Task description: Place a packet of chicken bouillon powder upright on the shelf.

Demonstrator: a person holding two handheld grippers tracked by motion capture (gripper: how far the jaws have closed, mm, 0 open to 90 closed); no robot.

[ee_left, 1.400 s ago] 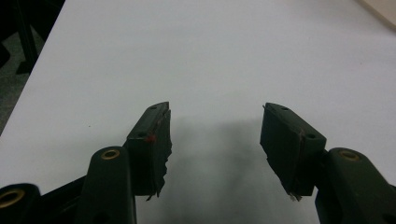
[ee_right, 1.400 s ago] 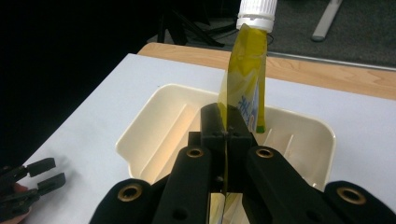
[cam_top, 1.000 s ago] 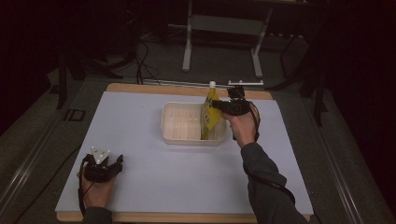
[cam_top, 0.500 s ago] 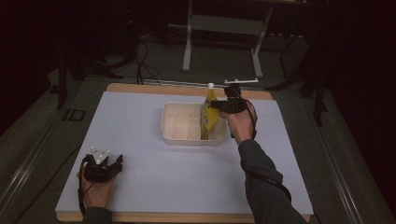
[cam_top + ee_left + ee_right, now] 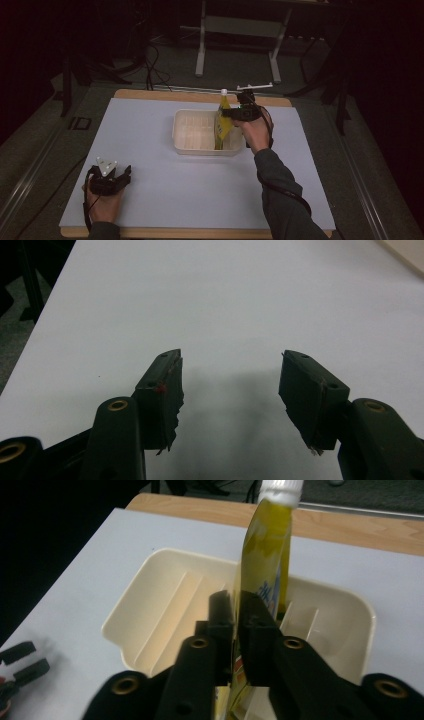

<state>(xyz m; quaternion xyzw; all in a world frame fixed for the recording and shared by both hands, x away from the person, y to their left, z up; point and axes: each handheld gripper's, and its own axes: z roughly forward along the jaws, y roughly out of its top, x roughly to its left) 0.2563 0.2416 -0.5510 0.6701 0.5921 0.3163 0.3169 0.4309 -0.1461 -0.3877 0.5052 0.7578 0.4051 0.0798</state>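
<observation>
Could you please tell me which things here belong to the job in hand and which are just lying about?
In the job:
- yellow pouch, standing upright in the tray
- cream tray with dividers
- right gripper, fingers just been opening, pouch between them

Lying about:
- left gripper, open, idle over the white table
- metal stand behind

The high view is dim, its edges sinking into near-black, with only the pale counter catching soft overhead light. Both gripper views are brighter but slightly soft and grainy. A faint, diffuse shadow lies under the left gripper. The yellow pouch glows, its white cap nearly blown out
</observation>
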